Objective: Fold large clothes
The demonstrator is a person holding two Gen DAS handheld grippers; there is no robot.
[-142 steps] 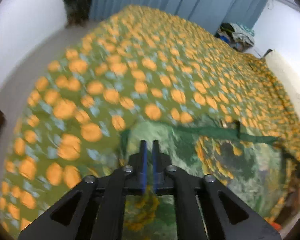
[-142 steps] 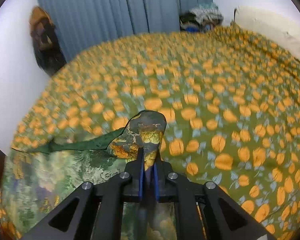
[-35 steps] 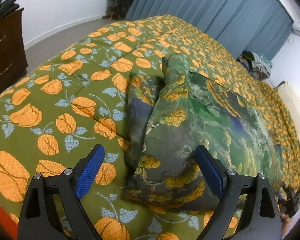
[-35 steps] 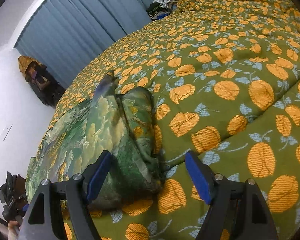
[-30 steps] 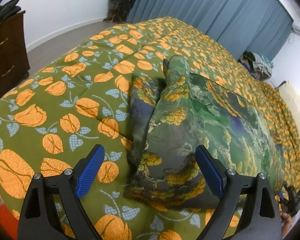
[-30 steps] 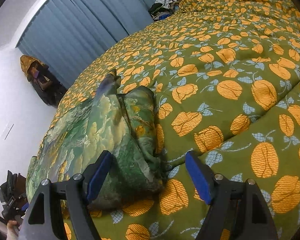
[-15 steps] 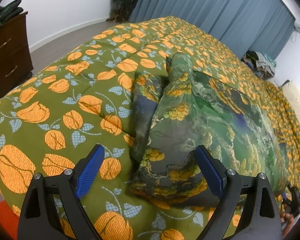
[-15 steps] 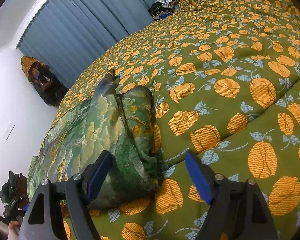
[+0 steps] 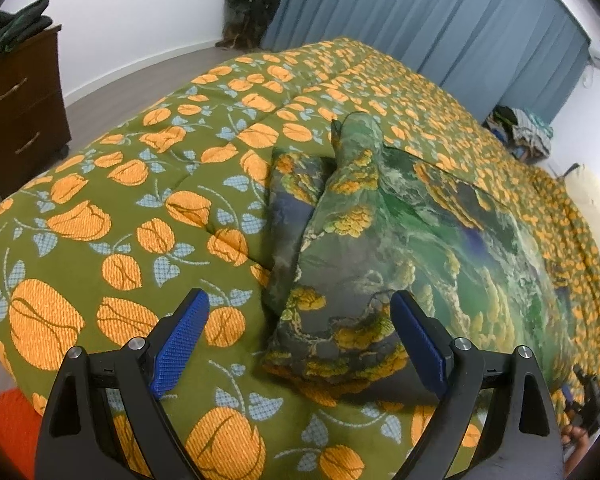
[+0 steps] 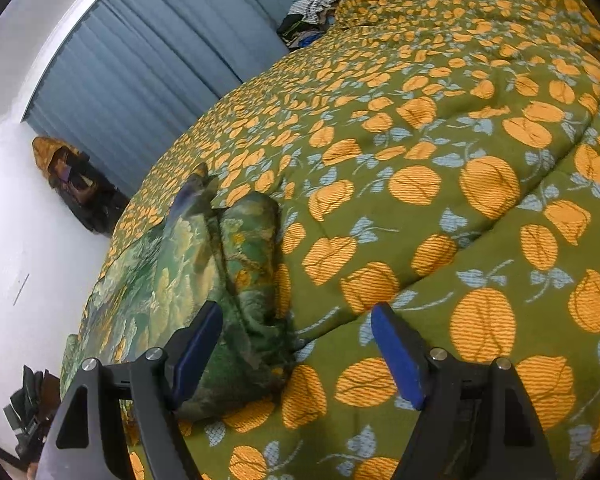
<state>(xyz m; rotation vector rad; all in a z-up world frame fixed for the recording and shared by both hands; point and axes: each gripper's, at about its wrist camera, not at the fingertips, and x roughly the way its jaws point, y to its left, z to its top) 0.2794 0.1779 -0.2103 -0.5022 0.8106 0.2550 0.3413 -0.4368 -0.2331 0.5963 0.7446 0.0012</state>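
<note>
Only garment (image 9: 380, 240) on bedspread (image 9: 140, 184), bare quilt all round, both tools gaping

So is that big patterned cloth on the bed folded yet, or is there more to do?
Mostly folded: the green patterned cloth lies doubled into a thick bundle on the bedspread. Nothing is in hand; the left gripper and right gripper are open. One rolled end sticks up, perhaps needing tidying.

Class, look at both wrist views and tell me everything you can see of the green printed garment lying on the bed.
The garment is a soft, woven-looking cloth printed in greens, greys and yellow-orange blooms. It lies partly folded on the orange-flowered bedspread, a narrow sleeve-like flap laid lengthwise over its body and pointing toward the curtain. Its near hem sits bunched and layered. Both grippers stand open above that near end; nothing grips it. Only the bedspread touches it.
</note>
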